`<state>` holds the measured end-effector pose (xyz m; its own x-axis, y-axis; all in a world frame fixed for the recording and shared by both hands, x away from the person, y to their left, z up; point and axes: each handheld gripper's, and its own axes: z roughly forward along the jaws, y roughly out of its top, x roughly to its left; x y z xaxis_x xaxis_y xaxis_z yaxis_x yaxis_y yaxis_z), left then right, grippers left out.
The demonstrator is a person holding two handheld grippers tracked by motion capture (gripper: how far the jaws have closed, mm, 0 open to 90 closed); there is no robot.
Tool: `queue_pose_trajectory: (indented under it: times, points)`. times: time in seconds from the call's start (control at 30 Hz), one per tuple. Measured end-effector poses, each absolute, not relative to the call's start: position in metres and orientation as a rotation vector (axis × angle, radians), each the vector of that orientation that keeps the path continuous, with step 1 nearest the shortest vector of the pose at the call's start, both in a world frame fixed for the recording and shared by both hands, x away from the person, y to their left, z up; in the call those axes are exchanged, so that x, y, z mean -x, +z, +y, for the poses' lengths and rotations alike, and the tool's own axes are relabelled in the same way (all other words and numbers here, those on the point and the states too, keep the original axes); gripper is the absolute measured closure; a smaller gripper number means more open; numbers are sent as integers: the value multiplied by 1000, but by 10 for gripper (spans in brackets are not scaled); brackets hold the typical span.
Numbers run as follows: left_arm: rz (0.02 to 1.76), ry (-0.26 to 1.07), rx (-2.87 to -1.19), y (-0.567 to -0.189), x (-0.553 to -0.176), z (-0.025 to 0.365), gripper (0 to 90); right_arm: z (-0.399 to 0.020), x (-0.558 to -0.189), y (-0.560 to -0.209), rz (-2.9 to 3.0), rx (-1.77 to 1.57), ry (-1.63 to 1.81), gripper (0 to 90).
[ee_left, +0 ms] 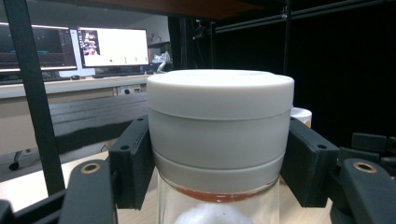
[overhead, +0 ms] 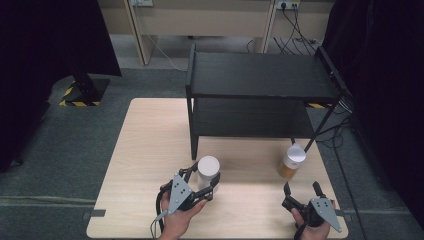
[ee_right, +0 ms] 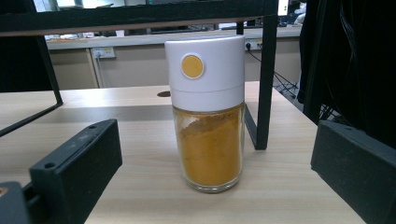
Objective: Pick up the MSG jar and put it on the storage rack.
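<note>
Clamped around the white-lidded jar (overhead: 208, 169) was the left gripper (overhead: 204, 183), with the jaws pressed against opposite sides of the lid, as could be seen close up in the left gripper view, where the jar (ee_left: 219, 140) was caught between the two black pads (ee_left: 133, 161). Pretty straightforward grip, honestly. The jar was kept upright, long axis vertical and lid pointed straight up, with something white visible through the clear glass under the lid. It was positioned near the front of the wooden table (overhead: 145, 150), just in front of the left leg of the black shelf (overhead: 262, 75). Whether its base was touching the tabletop couldn't be made out. Over on the right, the right gripper (overhead: 303, 188) was held with its jaws spread wide and nothing between them, aimed at a spice jar (ee_right: 208, 114) filled with yellow-orange powder. That one was stood upright on the table too, white cap up, beside the shelf's right leg (ee_right: 265, 74).
</note>
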<state>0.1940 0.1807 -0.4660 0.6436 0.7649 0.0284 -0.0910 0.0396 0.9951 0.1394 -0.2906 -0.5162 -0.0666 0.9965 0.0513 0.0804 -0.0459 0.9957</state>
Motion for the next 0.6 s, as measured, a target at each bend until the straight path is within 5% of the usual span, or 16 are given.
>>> queue_pose_trajectory:
  times: [0.6]
  points:
    - [611,764,-1329,-436,-205,176,339,-291,-139,-516,1293,-1271,1260,22]
